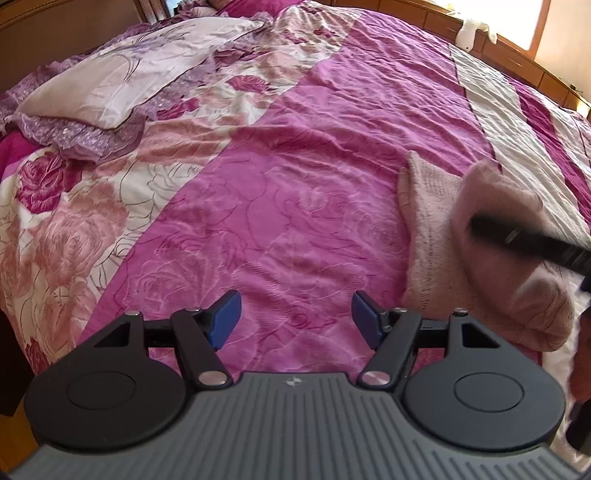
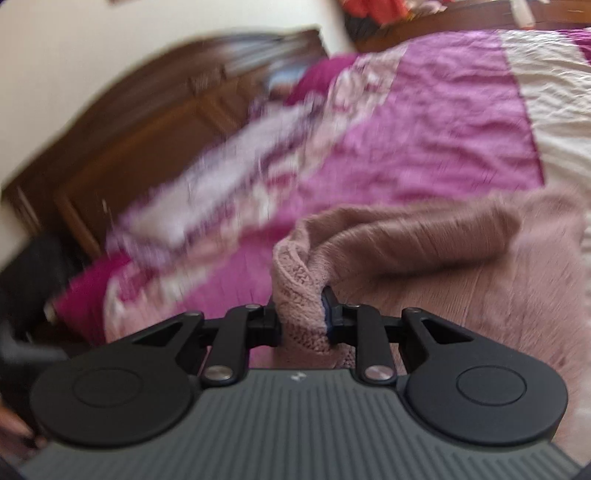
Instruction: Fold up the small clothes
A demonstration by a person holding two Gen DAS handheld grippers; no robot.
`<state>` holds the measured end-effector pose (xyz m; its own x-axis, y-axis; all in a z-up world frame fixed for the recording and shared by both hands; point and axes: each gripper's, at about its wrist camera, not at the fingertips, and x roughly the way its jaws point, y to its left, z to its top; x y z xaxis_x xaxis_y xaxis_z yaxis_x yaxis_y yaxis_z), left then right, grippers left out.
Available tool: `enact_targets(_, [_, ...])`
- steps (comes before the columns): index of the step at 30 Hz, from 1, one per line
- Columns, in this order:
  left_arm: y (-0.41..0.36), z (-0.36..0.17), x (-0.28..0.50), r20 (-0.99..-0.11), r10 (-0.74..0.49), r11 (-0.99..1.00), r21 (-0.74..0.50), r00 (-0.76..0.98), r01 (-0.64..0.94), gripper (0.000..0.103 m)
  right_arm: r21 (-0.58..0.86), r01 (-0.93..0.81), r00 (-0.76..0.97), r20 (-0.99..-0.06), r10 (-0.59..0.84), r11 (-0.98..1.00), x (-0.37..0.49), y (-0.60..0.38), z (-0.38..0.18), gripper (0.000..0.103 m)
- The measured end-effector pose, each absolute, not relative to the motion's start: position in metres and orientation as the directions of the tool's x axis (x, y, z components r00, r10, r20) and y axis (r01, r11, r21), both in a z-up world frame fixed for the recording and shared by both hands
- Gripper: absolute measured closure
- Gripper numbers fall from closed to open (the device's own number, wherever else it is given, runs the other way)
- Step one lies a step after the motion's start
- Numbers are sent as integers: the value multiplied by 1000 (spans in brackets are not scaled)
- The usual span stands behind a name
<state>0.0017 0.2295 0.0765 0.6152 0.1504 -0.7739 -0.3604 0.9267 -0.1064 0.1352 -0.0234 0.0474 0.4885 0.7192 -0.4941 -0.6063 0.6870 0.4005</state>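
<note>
Right tongs clamping a bunched edge of the pink knit, lifting it off the bed. Knit draping back from the clamp in a rolled ridge, rest of it lying flat on the quilt, near right. Right wrist view smearing hard, so the exact edge being held (hem, cuff or collar) not telling apart.

Left tongs standing apart, holding nothing, hovering low over bare quilt, just left of the knit. In the left wrist view, right tool crossing above the knit as a dark bar, a raised flap of cloth blurring around it. Pillow lying far left, well apart from the work. White soft toy sitting on the far ledge.

Step in hand, judging by the lifted edge: carrying one side of the knit over onto itself for a fold.

Doing it well, as a judgement:
- Carrying the held edge low and level, avoiding dragging the whole piece across the quilt.
- Bringing the idle tongs onto the near left edge, pinning or pinching it, keeping the base layer from sliding.
- Lining the moving edge up with the opposite edge before letting go.
- Watching for the loose knit snagging on the pads, and for the rolled ridge landing as a lump rather than a flat crease.
</note>
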Motion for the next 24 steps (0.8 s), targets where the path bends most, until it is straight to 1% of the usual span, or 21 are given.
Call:
enact_targets(1, [232, 75, 1, -775, 151, 926, -107, 614, -363, 30, 389, -613, 478, -511, 715, 687, 133, -19, 41, 79])
enact_targets(4, [237, 72, 1, -776, 155, 925, -102, 611, -366, 30, 358, -631, 484, -512, 710, 688, 125, -16, 37, 79])
enact_targets(7, [239, 73, 5, -777, 158, 927, -96, 609, -364, 30, 352, -629, 488, -514, 705, 693, 121, -18, 39, 74])
enact_targets(9, [237, 77, 9, -769, 156, 931, -96, 620, -353, 30, 366, -625, 486, -509, 710, 690, 120, -19, 42, 61])
enact_targets(10, [236, 81, 12, -762, 153, 934, -96, 629, -344, 30, 371, -626, 483, -505, 715, 686, 119, -21, 43, 57])
enact_targets(11, [234, 84, 15, -755, 149, 938, -97, 638, -334, 30, 377, -628, 483, -497, 721, 681, 116, -23, 44, 50])
enact_targets(12, [232, 89, 18, -746, 141, 943, -100, 650, -319, 30, 387, -627, 485, -485, 728, 676, 110, -28, 46, 45])
enact_targets(17, [216, 116, 43, -701, 77, 968, -118, 709, -222, 29, 410, -608, 514, -450, 730, 680, 95, -60, 56, 45])
enact_targets(18, [212, 120, 49, -695, 69, 971, -116, 715, -207, 29, 410, -597, 531, -443, 722, 690, 93, -68, 58, 45])
enact_targets(20, [202, 128, 61, -680, 38, 979, -122, 732, -164, 23, 413, -567, 569, -429, 701, 713, 93, -85, 63, 45])
enact_targets(24, [177, 136, 82, -663, -30, 991, -120, 748, -67, 20, 425, -476, 658, -409, 632, 770, 101, -117, 67, 45])
